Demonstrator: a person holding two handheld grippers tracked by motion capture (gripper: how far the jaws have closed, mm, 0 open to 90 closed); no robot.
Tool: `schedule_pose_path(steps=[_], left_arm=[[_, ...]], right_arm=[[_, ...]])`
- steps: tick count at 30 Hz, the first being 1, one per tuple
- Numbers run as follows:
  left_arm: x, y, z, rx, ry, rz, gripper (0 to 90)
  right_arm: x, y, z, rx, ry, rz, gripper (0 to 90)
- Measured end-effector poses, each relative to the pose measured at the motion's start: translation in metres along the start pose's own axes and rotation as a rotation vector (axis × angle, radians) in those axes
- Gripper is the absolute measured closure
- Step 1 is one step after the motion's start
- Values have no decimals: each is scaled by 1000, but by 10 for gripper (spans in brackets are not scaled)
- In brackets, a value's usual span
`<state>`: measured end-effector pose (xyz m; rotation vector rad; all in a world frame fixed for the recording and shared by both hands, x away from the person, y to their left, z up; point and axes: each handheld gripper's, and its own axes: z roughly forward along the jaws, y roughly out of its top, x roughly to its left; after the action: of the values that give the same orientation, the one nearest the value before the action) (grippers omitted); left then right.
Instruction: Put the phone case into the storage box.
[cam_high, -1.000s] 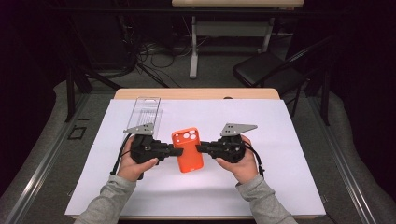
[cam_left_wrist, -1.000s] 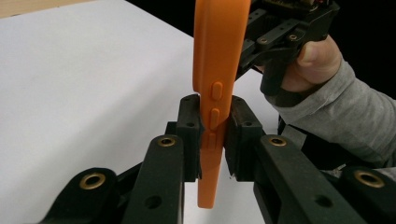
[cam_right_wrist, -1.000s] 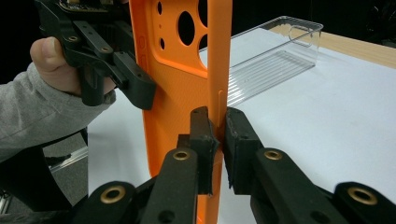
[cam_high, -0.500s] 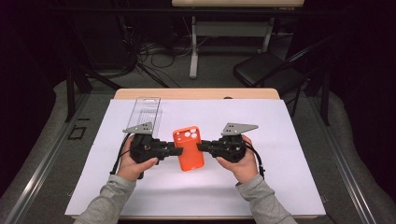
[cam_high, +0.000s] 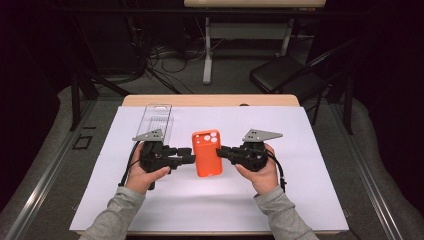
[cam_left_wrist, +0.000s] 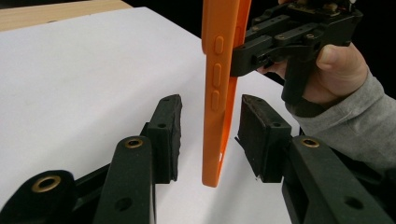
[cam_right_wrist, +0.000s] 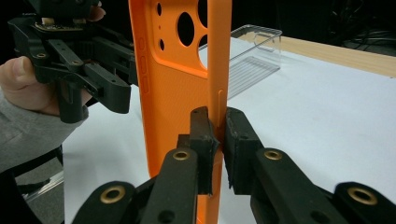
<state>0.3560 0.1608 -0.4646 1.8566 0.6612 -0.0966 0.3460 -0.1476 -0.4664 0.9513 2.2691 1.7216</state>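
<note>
Orange case held above white sheet, mid-table, camera cutouts at far end. Right gripper clenched on case's right edge wall, pads pinching thin rim. Left gripper straddles opposite edge: jaws have just been opening, case edge between them, gap visible both sides, pads not pressing. Both grippers level, facing each other across case. Clear tray on sheet beyond left gripper, well apart from case.
</note>
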Motion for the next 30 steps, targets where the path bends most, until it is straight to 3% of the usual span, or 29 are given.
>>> schedule_pose_path(steps=[3, 6, 12, 18, 23, 30], left_arm=[[2, 0, 0, -4, 8, -15, 571], [3, 0, 0, -22, 37, -5, 553], [5, 1, -2, -38, 53, -9, 546], [3, 2, -2, -58, 103, 34, 536], [1, 4, -4, -72, 129, 28, 516], [-5, 7, -7, -83, 215, 76, 464]], right_arm=[[-1, 0, -1, -11, -12, 7, 830], [-2, 0, -2, -17, -23, 16, 830], [-3, 0, -4, -24, -37, 22, 830], [-3, 0, -5, -28, -48, 22, 830], [-2, 0, -6, -28, -72, 18, 830], [0, 0, -5, -23, -102, 14, 830]])
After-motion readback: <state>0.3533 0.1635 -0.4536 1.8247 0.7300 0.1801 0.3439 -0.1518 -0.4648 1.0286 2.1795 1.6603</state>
